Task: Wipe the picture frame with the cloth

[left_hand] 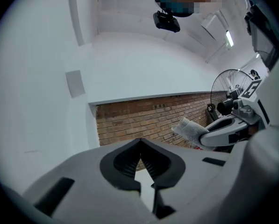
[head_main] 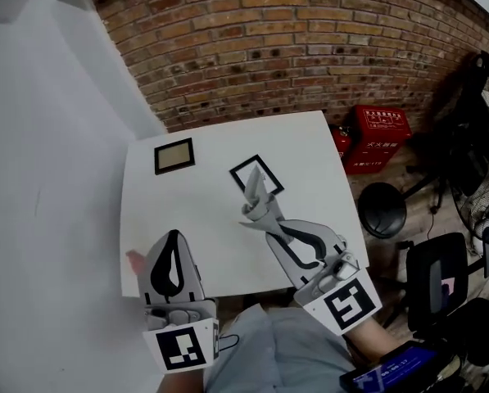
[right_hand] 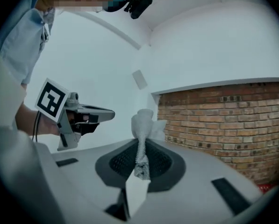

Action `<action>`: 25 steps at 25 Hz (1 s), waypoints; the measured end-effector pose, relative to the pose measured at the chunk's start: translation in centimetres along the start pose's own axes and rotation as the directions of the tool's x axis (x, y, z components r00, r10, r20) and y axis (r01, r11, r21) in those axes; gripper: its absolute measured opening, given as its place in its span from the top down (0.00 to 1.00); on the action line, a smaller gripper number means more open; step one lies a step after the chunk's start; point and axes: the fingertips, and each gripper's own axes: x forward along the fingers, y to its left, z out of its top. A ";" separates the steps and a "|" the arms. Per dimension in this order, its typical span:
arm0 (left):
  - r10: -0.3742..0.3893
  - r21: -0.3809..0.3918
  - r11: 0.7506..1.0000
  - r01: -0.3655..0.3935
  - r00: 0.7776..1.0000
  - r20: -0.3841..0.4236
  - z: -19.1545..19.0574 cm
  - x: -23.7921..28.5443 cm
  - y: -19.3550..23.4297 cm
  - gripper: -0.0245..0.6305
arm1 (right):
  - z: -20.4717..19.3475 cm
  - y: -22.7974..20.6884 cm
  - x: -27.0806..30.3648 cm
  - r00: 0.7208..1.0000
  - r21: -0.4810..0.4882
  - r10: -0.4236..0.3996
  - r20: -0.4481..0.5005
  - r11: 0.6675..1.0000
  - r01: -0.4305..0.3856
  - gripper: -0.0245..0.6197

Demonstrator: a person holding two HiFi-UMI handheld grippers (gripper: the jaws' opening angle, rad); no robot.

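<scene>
The left gripper (head_main: 174, 244) hovers over the table's (head_main: 310, 137) near edge, tongs pressed together and empty. The right gripper (head_main: 269, 219) is clenched on the cloth (head_main: 255, 193), whose free end stands up past the tips near the table's middle. The cloth looks soft, light and limp, so a bunched grip suits it. Just beyond lies the black picture frame (head_main: 256, 175), flat; whether the cloth touches it I cannot tell. It is probably light, stiff and apt to slide, so pinning one border would help. A tan-filled frame (head_main: 174, 155) lies toward the far left corner.
</scene>
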 end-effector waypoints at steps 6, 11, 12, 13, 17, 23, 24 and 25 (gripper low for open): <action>-0.045 -0.007 0.999 0.045 0.999 -0.004 0.5 1.6 -1.9 0.95 | -0.2 -3.3 -1.2 0.993 0.017 -0.119 -0.018 0.993 0.119 0.90; -0.066 -0.014 0.998 0.066 0.998 0.016 0.0 2.0 -3.3 0.95 | -0.4 -4.6 -1.9 0.984 -0.010 -0.175 0.000 0.984 0.175 0.91; -0.068 -0.010 0.998 0.068 0.997 0.027 0.1 2.1 -3.4 0.95 | -0.5 -4.9 -2.1 0.983 -0.011 -0.182 0.001 0.983 0.182 0.91; -0.070 -0.011 0.997 0.071 0.997 0.026 0.1 2.3 -3.7 0.95 | -0.6 -5.2 -2.2 0.982 -0.009 -0.187 0.000 0.982 0.187 0.91; -0.087 -0.032 0.996 0.087 0.996 0.000 -0.3 3.6 -4.7 0.95 | -0.9 -6.6 -2.0 0.982 0.004 -0.189 -0.002 0.982 0.189 0.91; -0.096 -0.029 0.995 0.096 0.995 -0.015 -0.7 4.4 -5.4 0.95 | -1.2 -7.5 -1.8 0.982 0.007 -0.188 -0.001 0.982 0.188 0.91; -0.095 -0.029 0.995 0.095 0.995 -0.015 -0.7 4.5 -5.4 0.95 | -1.2 -7.6 -1.8 0.982 0.008 -0.187 0.000 0.982 0.187 0.91; -0.095 -0.029 0.995 0.095 0.995 -0.015 -0.7 4.5 -5.4 0.95 | -1.2 -7.7 -1.7 0.983 0.008 -0.186 0.000 0.982 0.186 0.91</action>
